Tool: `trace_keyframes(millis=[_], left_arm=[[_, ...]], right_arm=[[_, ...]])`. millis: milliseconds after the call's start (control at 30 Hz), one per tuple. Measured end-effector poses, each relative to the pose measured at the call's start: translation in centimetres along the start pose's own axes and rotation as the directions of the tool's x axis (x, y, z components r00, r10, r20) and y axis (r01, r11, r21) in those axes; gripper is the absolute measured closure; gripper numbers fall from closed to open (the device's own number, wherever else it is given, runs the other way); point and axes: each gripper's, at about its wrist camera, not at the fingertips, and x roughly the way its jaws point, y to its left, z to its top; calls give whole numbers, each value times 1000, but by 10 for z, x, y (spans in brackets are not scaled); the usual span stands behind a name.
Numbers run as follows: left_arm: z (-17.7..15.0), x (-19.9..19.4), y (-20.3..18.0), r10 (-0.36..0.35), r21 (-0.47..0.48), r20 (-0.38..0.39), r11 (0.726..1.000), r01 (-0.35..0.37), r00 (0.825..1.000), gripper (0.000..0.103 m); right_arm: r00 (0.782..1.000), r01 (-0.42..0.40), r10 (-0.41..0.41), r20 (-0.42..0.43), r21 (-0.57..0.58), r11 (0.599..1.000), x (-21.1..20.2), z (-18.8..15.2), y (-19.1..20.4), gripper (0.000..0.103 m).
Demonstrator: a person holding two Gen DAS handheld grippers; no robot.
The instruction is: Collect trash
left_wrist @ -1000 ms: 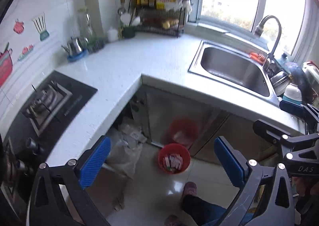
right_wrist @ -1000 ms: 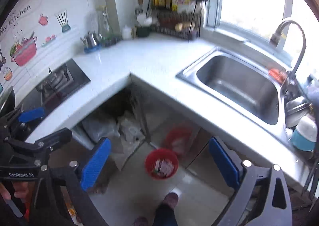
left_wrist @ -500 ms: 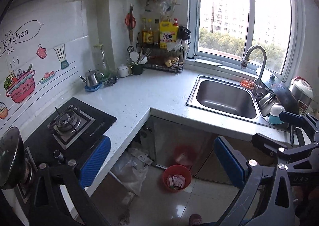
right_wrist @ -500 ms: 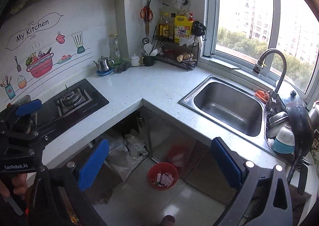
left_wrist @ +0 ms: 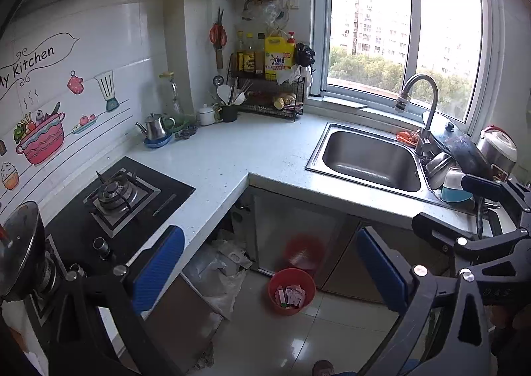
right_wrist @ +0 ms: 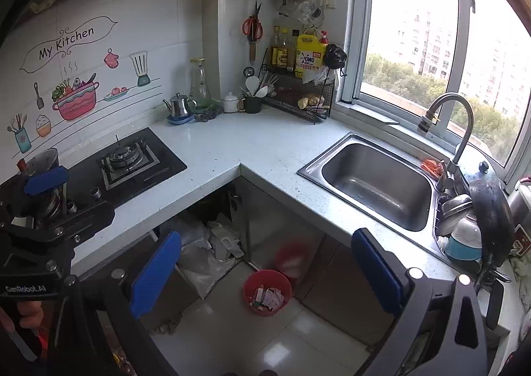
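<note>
Step in hand, by judgement: survey. Left gripper [left_wrist: 270, 264] and right gripper [right_wrist: 265, 264]: spread, empty. Red trash bin [left_wrist: 291, 290], lower centre of frame, holding wrappers [right_wrist: 268, 296]. Next: locate remaining trash on countertop [left_wrist: 232, 157].

Home kitchen around me | gas hob [left_wrist: 116, 196] at counter's left edge | steel sink [left_wrist: 368, 157] and tap [left_wrist: 419, 94] under window | "My Kitchen" wall sticker [right_wrist: 66, 44] | condiment rack [left_wrist: 268, 90] in counter's back corner

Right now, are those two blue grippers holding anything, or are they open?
Left gripper: open, holding nothing.
Right gripper: open, holding nothing.
</note>
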Motion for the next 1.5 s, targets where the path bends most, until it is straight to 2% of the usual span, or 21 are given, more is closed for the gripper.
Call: trace_keyframes(millis=[333, 933, 1500], left_arm=[[-4, 0, 1, 2, -3, -5, 1000, -2, 1000, 0], [-2, 6, 9, -21, -22, -23, 1000, 21, 999, 0], [-2, 9, 8, -15, -7, -29, 1000, 14, 999, 0]], right_arm=[[1000, 18, -18, 4, -12, 1000, -5, -4, -1, 1], [1000, 7, -7, -7, -2, 1000, -2, -3, -3, 1], [1000, 1, -1, -23, 0, 1000, 2, -3, -9, 1]])
